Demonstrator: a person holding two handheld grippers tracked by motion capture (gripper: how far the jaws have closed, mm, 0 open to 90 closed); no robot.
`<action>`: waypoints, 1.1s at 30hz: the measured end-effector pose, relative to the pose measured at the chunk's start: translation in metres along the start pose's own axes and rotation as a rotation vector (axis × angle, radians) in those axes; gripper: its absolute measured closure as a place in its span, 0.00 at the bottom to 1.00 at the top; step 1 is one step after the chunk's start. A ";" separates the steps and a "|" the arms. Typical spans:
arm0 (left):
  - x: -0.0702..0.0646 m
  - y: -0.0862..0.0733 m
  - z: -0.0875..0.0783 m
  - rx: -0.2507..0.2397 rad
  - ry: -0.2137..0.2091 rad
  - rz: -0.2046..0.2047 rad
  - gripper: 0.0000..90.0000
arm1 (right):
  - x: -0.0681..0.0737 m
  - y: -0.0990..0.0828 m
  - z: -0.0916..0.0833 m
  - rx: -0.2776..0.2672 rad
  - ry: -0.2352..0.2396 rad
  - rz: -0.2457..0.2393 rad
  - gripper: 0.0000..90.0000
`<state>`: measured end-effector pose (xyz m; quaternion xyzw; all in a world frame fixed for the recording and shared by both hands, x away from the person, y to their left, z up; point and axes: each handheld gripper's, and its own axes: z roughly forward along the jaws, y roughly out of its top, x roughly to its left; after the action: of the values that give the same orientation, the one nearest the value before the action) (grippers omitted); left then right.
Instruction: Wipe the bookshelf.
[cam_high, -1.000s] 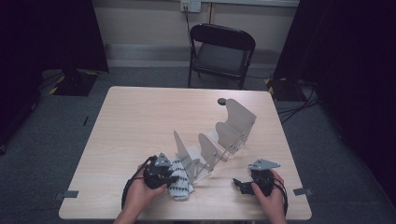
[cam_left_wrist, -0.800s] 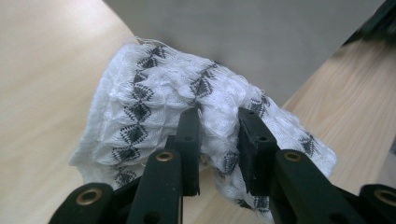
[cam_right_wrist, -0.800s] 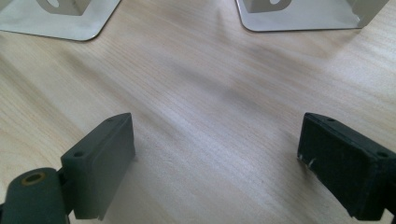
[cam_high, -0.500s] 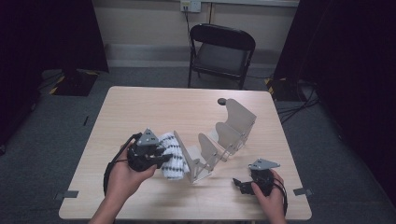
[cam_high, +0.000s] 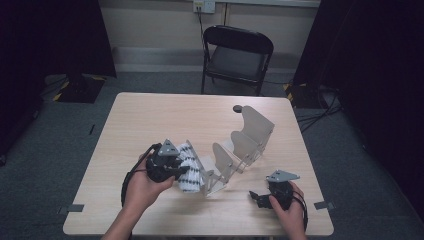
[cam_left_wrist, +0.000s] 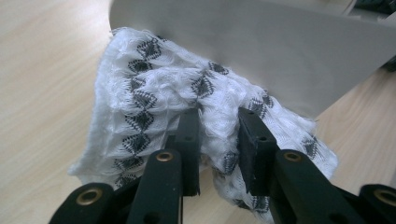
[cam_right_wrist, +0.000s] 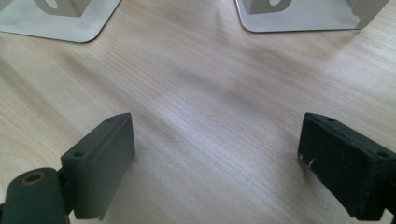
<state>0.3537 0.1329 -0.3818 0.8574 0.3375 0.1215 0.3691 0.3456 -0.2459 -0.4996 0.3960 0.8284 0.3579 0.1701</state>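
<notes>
Pale wood-grain table (cam_high: 150, 120), rounded corners, matte and smooth. Near the front edge, left of centre: a white knitted cloth (cam_high: 187, 167) with rows of black diamond motifs, fuzzy and loosely bunched, pressed against the nearest leaf of a grey rack (cam_high: 235, 150). Rack of thin, flat, dull-grey sheet, several upright plates with curved tops, set in a diagonal line from front centre toward the back right; flat feet with rounded corners resting on the wood. Left gripper (cam_high: 172, 167) clamped on a fold of the cloth, black jaws drawn close with fabric pinched between them, seen clearly in the left gripper view (cam_left_wrist: 218, 140), where the cloth (cam_left_wrist: 154, 107) lies partly under a smooth grey plate (cam_left_wrist: 261, 51). Right gripper (cam_high: 257, 196) low over bare wood near the front right, well apart from the cloth, jaws spread wide with nothing between them (cam_right_wrist: 215, 154); two rack feet (cam_right_wrist: 60, 21) just ahead of it. Small dark round object (cam_high: 237, 108) near the back edge, beside the farthest plate. Wide bare wood across the left and back halves of the table; narrower strip between rack and front edge. Black folding chair (cam_high: 237, 55) beyond the far side, on grey carpet.
</notes>
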 end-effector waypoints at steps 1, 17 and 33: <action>0.001 -0.004 0.005 0.015 -0.002 -0.005 0.80 | 0.000 0.000 0.000 0.000 0.000 0.000 0.11; 0.007 -0.047 0.058 0.074 -0.016 -0.053 0.80 | 0.000 0.000 0.000 0.002 0.002 0.000 0.11; 0.005 -0.056 0.058 0.087 -0.017 -0.071 0.80 | 0.000 0.000 0.000 0.002 0.001 0.000 0.11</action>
<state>0.3569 0.1325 -0.4631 0.8611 0.3695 0.0860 0.3386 0.3461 -0.2456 -0.4994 0.3959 0.8289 0.3572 0.1690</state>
